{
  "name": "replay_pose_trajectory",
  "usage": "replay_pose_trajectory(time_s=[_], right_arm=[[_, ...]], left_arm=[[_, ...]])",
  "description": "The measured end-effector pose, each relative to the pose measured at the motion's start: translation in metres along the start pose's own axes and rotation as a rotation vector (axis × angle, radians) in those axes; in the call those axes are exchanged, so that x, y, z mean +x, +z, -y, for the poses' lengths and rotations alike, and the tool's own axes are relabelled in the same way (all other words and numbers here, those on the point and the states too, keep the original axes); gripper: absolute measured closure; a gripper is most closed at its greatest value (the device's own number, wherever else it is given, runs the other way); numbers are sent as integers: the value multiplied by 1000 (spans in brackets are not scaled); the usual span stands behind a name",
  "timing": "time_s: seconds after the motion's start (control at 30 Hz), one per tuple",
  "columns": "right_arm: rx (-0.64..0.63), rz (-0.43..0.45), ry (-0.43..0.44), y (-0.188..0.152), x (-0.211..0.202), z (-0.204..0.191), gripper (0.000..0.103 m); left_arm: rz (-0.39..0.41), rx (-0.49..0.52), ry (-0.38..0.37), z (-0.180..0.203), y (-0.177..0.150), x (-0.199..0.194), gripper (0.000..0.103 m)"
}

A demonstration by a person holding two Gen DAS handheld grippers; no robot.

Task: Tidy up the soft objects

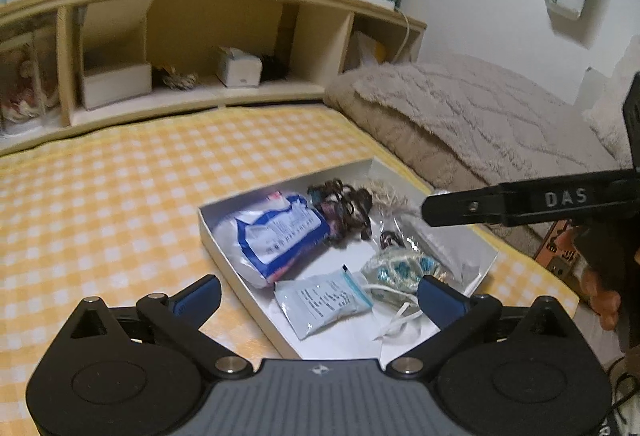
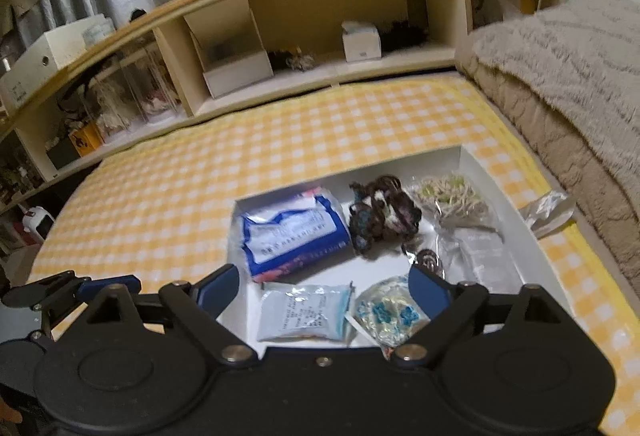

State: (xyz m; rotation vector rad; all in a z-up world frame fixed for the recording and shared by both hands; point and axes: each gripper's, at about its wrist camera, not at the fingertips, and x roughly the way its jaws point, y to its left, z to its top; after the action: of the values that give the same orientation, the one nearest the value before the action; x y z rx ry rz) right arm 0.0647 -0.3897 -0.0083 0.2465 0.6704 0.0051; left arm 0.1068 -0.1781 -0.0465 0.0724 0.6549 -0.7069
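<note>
Right wrist view: both the right tool and left tool hang apart, empty, above the box; lower squarely onto one soft packet just ahead.

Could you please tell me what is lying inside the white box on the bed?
The white box holds a blue-white packet, dark yarn, small sachet, and clear bags; their undersides stay hidden.

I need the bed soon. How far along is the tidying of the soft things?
Mostly done: blue-and-white pack, dark yarn bundle and small pouches lie in the white box. Left gripper and right gripper are open, empty. One clear wrapper remains outside.
</note>
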Motion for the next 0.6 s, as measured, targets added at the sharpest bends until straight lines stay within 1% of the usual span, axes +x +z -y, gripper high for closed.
replay_pose_trajectory(time_s=[0.1,0.17,0.27,0.4,0.5,0.6], right_arm=[[-12,28,-5,4,-19,-8,7],[-14,51,-13,7,-33,-12,4],[-18,86,-3,9,-56,-16,2],[-31,126,-9,6,-82,-23,0],[-28,146,-30,0,-98,-27,0],[-44,151,-73,-10,-107,-32,0]], left_arm=[[22,-5,13,1,4,-17,0],[36,-10,22,2,7,-28,0],[57,-21,47,5,10,-44,0],[88,-56,60,9,11,-66,0],[91,-75,101,12,11,-80,0],[99,-86,161,13,7,-95,0]])
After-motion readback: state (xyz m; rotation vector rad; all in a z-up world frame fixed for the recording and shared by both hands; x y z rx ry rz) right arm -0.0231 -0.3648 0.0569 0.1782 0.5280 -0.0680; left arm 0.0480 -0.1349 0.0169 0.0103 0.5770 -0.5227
